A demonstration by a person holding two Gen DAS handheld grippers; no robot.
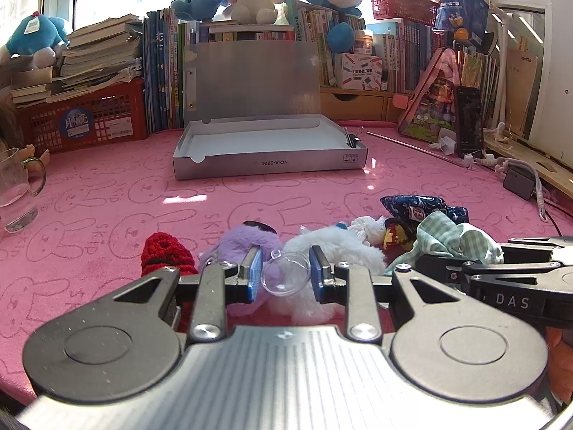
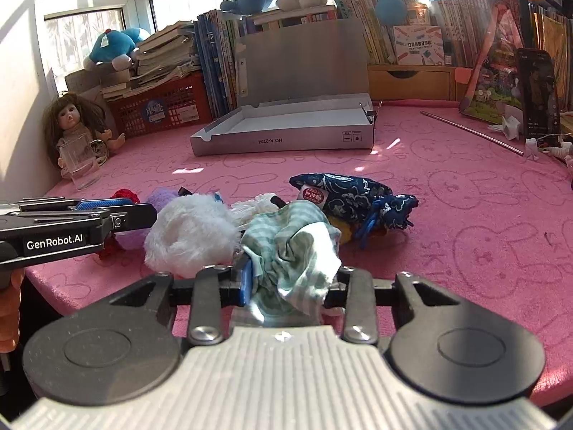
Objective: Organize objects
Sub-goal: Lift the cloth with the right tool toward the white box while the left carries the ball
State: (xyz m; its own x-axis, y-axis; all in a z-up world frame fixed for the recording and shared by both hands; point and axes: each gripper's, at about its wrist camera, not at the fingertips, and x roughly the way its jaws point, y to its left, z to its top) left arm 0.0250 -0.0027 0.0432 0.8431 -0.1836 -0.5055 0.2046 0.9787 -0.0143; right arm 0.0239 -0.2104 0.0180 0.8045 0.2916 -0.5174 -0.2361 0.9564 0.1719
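My left gripper [image 1: 286, 276] is shut on a clear plastic ball [image 1: 284, 279], just above a purple fluffy toy [image 1: 247, 243] and a white fluffy toy [image 1: 336, 247]. A red crocheted piece [image 1: 164, 251] lies to their left. My right gripper [image 2: 290, 283] is shut on a crumpled green checked cloth [image 2: 297, 247], which hides its right finger. Beyond the cloth lies a dark blue patterned pouch [image 2: 351, 193]. An open silver box [image 1: 268, 168] stands farther back on the pink bunny-print cloth, its lid upright and a binder clip [image 1: 352, 139] on its right corner.
A glass mug [image 1: 18, 193] stands at the left edge, with a doll [image 2: 75, 122] behind it. A red basket [image 1: 86, 122], book rows and plush toys line the back. A metal rod [image 1: 412, 147], a phone [image 1: 467, 122] and cables lie at the right.
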